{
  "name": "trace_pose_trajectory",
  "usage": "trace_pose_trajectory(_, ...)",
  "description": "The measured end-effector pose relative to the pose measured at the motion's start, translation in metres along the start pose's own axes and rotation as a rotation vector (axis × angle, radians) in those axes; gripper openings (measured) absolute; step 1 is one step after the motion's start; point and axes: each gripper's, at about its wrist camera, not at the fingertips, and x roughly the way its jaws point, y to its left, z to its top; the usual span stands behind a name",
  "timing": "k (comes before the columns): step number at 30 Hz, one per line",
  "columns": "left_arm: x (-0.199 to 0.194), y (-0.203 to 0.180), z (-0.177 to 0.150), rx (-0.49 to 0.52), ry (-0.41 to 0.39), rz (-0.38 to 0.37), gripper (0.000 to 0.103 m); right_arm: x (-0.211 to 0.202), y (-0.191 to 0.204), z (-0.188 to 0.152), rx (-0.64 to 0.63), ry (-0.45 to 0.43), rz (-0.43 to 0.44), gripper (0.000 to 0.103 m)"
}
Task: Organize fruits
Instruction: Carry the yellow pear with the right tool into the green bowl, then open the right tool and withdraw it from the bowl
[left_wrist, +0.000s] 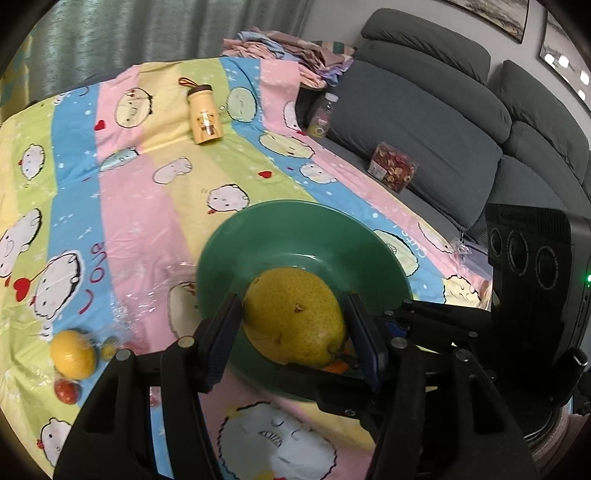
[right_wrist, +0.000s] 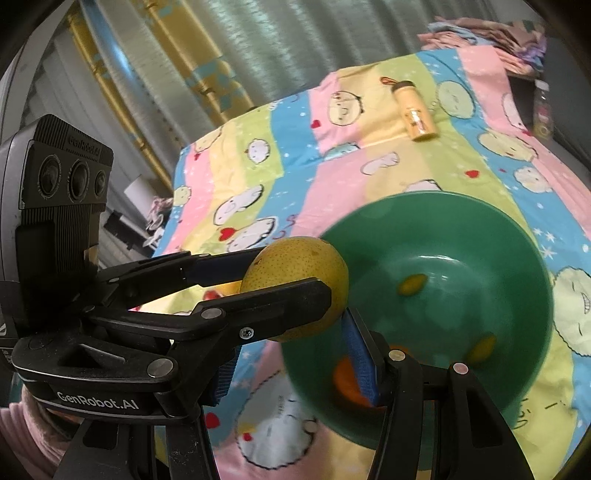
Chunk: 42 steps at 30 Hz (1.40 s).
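A cartoon-print sheet (left_wrist: 122, 192) in pink, blue, yellow and green stripes covers the surface, with a glossy clear film over part of it. A grey padded sofa (left_wrist: 436, 122) stands along one side and pale ribbed curtains (left_wrist: 122, 33) hang behind. A smooth round green bowl (left_wrist: 295, 229) sits on the sheet.

The left gripper (left_wrist: 293, 325) is clamped on a speckled yellow pear (left_wrist: 295, 314), 1 pad on each side, holding it at the bowl's near rim. The right gripper (right_wrist: 295, 354) holds an orange fruit (right_wrist: 345, 380), mostly hidden, low beside the bowl.

A lemon (left_wrist: 74, 352) and a small red fruit (left_wrist: 66, 391) lie apart on the sheet. A cream bottle (left_wrist: 203, 118) lies on its side farther off.
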Motion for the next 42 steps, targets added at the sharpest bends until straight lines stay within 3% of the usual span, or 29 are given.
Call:
trace_pose_trajectory(10, 0.018, -0.012, 0.004, 0.012, 0.021, -0.010, 0.057, -0.004, -0.019, -0.001, 0.025, 0.010, -0.036, 0.056)
trace_pose_trajectory(13, 0.019, -0.014, 0.004, 0.018, 0.019, 0.001, 0.062, -0.006, -0.018, -0.001, 0.008, 0.005, -0.063, 0.056)
trace_pose_trajectory(15, 0.014, -0.013, 0.004, 0.015, -0.001, 0.037, 0.077, -0.009, -0.017, 0.000, -0.004, -0.008, -0.058, 0.056)
trace_pose_trajectory(18, 0.008, -0.015, 0.004, 0.028, -0.022, 0.062, 0.078, -0.011, -0.012, 0.002, -0.026, -0.015, -0.064, 0.056)
trace_pose_trajectory(24, -0.015, -0.022, 0.002, 0.097, -0.102, 0.229, 0.094, -0.015, -0.003, 0.004, -0.066, -0.028, -0.081, 0.059)
trace_pose_trajectory(34, -0.054, -0.020, 0.000, 0.105, -0.201, 0.333, 0.102, -0.029, 0.019, 0.007, -0.123, -0.053, -0.097, 0.061)
trace_pose_trajectory(42, -0.081, -0.004, -0.012, 0.049, -0.230, 0.356, 0.102, -0.034, 0.037, 0.007, -0.165, -0.061, -0.160, 0.078)
